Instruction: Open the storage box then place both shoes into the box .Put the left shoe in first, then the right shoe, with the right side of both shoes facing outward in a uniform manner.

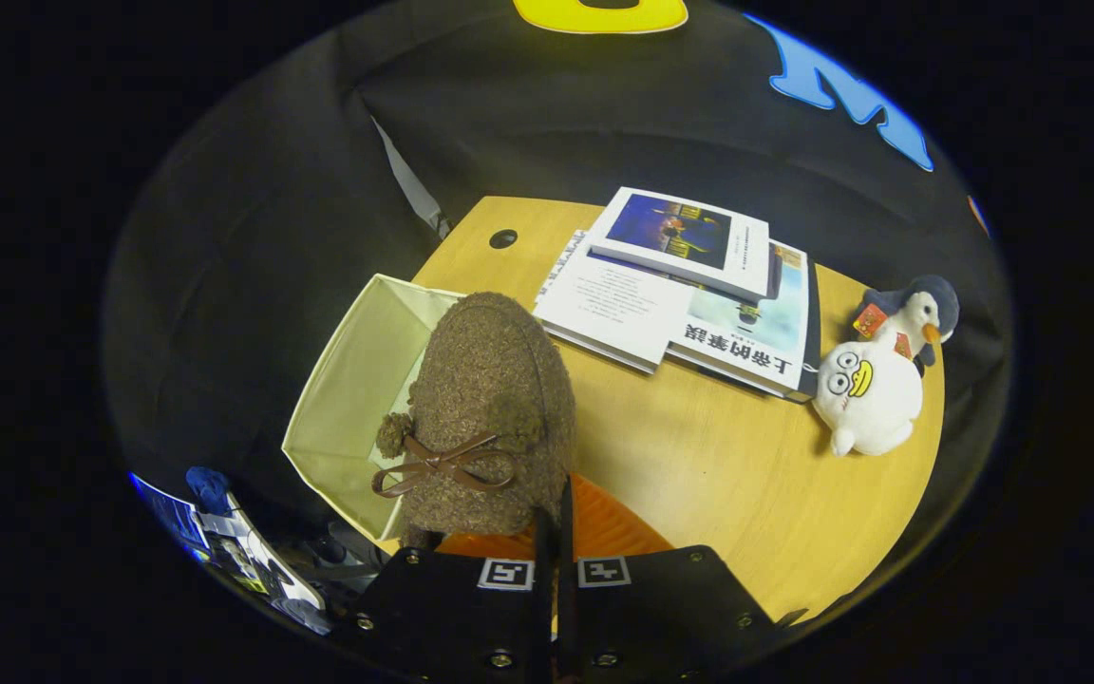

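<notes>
Shoe [493, 418] is being pinched at its heel by the gripper [555, 532] fingers; it should be lowered level into box [348, 389], bow side kept outward.

I see even overhead light on the desk [699, 456], bright and free of glare; the books [689, 285] are sharp. Beside the desk, the open box [357, 399] keeps a soft shadow inside. Fisheye bending curves the desk's rim; my claw [555, 532], fingers together, is slightly blurred.

Tongs [555, 532] nearly closed, fingers pinching the shoe [490, 418] edge.
</notes>
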The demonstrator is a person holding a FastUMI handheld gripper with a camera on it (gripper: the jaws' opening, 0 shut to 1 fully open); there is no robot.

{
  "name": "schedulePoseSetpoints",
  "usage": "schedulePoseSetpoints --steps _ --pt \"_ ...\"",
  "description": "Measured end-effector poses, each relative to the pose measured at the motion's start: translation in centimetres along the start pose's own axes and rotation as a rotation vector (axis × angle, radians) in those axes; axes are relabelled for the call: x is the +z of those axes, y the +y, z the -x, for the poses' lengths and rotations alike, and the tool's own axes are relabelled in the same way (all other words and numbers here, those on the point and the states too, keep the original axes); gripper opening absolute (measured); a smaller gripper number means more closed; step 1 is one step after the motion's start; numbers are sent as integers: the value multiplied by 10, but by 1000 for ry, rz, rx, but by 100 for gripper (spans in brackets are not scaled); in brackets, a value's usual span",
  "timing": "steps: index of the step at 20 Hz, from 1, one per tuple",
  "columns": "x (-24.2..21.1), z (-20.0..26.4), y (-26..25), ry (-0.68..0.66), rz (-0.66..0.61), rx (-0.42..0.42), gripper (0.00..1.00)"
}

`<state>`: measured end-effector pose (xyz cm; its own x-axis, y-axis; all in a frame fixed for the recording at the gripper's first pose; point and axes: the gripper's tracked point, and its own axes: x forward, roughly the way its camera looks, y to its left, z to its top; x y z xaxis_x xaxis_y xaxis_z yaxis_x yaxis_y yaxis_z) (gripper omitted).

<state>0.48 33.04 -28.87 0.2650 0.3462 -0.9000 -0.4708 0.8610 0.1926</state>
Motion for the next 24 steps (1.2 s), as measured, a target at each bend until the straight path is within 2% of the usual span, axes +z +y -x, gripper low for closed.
schedulePoseSetpoints --steps 8,16,24 --pt "25 -18 59 22 -1 45 3" --pt "44 -39 120 39 58 67 3" --pt "44 -66 141 80 60 46 3"
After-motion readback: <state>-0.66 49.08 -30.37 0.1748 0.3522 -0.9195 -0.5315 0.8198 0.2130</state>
